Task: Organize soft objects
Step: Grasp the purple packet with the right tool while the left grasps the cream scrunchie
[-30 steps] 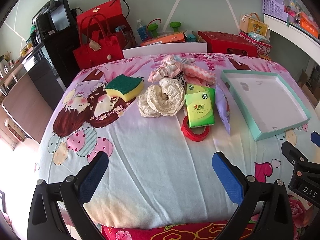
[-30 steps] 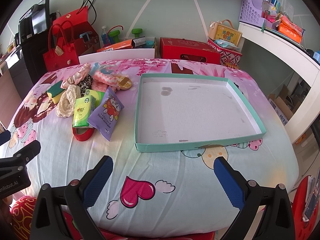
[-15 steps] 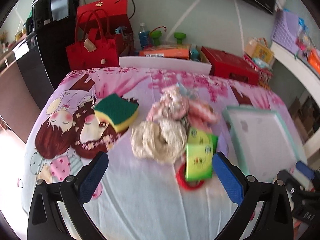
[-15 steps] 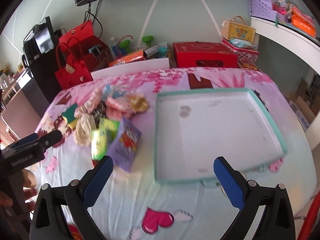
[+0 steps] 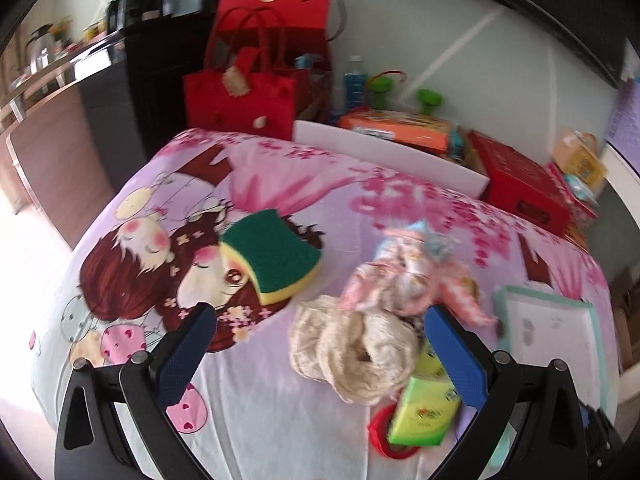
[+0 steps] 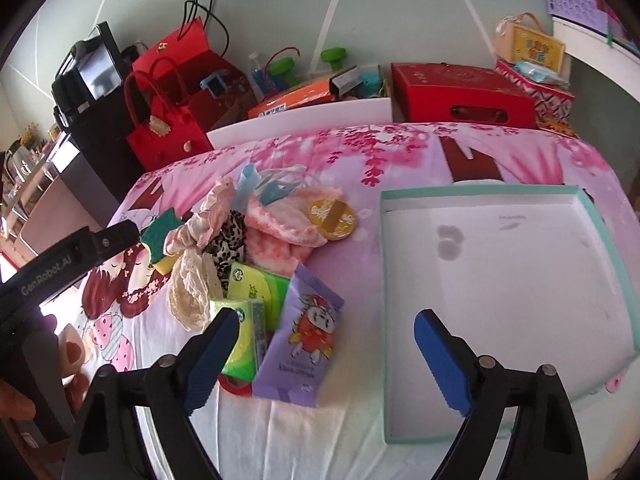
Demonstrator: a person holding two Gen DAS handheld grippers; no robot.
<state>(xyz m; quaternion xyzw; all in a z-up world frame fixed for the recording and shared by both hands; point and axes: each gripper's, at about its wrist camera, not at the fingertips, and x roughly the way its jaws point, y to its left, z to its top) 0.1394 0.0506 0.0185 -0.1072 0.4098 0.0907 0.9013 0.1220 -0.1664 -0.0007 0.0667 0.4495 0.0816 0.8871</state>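
On the bed, both grippers, left (image 5: 320,356) and right (image 6: 326,354), were wide apart. Nearby, the sponge (image 5: 276,254) looked light and squishy; pinching its sides seemed best.

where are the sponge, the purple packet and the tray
sponge (image 5: 276,251): left wrist view, on its green top face
purple packet (image 6: 306,340): right wrist view, on the cartoon print at its middle
tray (image 6: 480,193): right wrist view, on its teal far rim

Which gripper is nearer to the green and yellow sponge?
Left. The left gripper hangs open just short of the sponge; the right gripper, also open, sits beyond the tissue packs.
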